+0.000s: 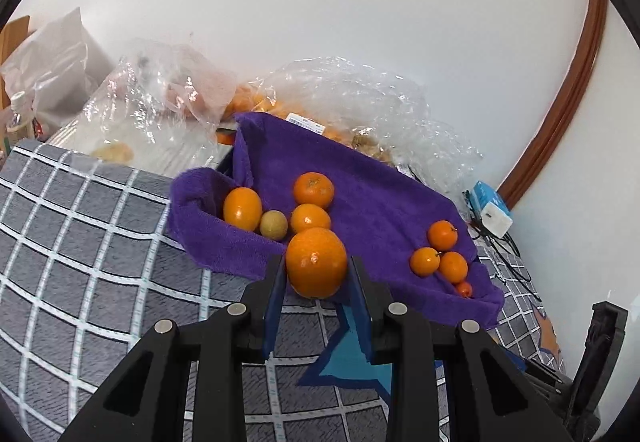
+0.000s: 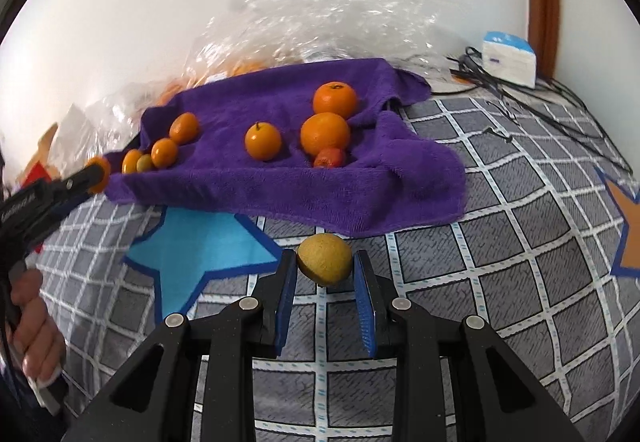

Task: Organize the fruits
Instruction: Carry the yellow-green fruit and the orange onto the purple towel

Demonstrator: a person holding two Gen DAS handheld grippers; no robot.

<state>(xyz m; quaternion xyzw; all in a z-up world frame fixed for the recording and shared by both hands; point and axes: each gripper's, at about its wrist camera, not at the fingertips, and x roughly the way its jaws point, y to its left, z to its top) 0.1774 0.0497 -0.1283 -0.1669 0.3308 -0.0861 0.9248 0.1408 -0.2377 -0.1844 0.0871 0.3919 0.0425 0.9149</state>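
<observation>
The left gripper (image 1: 316, 274) is clenched on a big orange (image 1: 317, 262) at the near edge of the purple towel (image 1: 384, 178), prob. to add it to the orange group at the towel's left end. The right gripper (image 2: 325, 274) grasps a yellow-brown fruit (image 2: 325, 260) above the checked bed cover (image 2: 500, 242), just before the towel's near edge. Judging by the separate heaps, fruits seem sorted by kind, so each one is held over its own side.

Seven oranges (image 1: 313, 189), one small reddish fruit (image 1: 464, 289), two tan fruits (image 1: 273, 225), one purple towel (image 1: 380, 182).
</observation>
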